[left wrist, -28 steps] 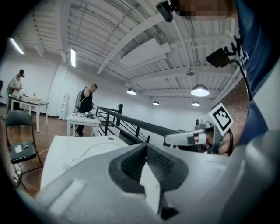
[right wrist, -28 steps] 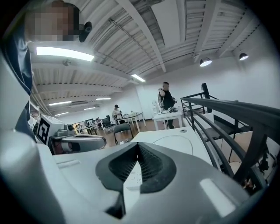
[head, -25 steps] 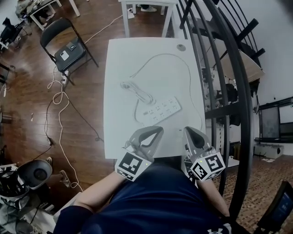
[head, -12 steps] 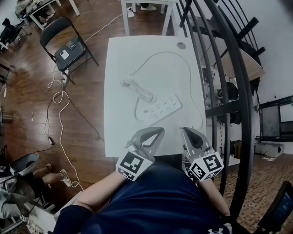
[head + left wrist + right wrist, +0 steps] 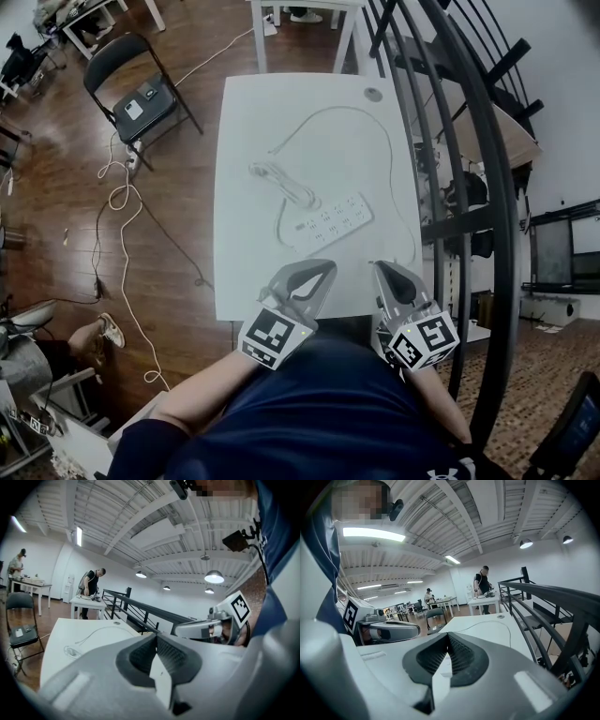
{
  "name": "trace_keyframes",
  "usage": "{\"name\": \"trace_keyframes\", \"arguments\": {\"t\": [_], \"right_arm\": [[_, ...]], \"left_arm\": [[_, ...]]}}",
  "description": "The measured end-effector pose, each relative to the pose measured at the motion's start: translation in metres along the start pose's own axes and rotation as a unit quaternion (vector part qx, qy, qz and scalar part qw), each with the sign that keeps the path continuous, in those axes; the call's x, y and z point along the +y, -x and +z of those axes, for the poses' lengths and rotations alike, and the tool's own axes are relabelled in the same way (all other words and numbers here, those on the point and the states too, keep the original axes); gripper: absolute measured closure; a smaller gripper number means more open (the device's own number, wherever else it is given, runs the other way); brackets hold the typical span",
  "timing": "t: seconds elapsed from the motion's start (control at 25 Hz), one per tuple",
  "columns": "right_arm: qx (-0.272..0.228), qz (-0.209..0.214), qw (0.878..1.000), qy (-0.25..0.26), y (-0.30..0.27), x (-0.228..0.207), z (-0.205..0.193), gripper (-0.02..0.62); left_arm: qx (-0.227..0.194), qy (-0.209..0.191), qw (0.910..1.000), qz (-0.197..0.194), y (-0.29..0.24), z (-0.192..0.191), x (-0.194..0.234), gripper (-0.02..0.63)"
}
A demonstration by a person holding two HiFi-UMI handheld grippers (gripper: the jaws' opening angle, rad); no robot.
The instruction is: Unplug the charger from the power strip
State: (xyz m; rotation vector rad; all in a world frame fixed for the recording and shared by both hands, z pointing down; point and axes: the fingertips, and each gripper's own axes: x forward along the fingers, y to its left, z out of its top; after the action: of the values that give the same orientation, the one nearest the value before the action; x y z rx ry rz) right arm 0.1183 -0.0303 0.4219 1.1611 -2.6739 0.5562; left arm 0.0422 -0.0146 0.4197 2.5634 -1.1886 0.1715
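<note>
The left tool (image 5: 319, 272) and right tool (image 5: 386, 272) are held clenched and empty over the near edge of the bench (image 5: 239, 272). The power strip (image 5: 330, 223) is seen farther off, untouched by either. Whether a charger is plugged into it cannot be told.

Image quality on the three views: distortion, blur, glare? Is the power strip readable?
Head view: heavy fisheye, railing bows, corners vignette; power strip sharp on the evenly lit table, no glare. Left gripper view: near jaws soft, ceiling lamp blown out, black circular border. Right gripper view: same soft jaws, light strip overexposed.
</note>
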Motion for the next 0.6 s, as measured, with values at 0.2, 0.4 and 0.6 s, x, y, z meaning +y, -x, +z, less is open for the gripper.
{"name": "trace_keyframes", "arguments": {"t": [0.2,0.4,0.6], "right_arm": [[0.001,0.001,1.000,-0.004,-0.0005,-0.0010,-0.0005,0.584],[0.001,0.001,1.000,-0.008,0.0003,-0.0002,-0.0019,0.584],[0.004,-0.001,1.000,-0.016,0.0016,-0.0051,-0.0049,0.584]], "left_arm": [[0.004,0.001,1.0000,0.001,-0.0002,-0.0016,0.0007,0.600],[0.007,0.003,1.0000,0.002,0.0004,-0.0041,0.0009,0.600],[0.008,0.004,1.0000,0.002,-0.0018,-0.0049,-0.0005,0.600]]}}
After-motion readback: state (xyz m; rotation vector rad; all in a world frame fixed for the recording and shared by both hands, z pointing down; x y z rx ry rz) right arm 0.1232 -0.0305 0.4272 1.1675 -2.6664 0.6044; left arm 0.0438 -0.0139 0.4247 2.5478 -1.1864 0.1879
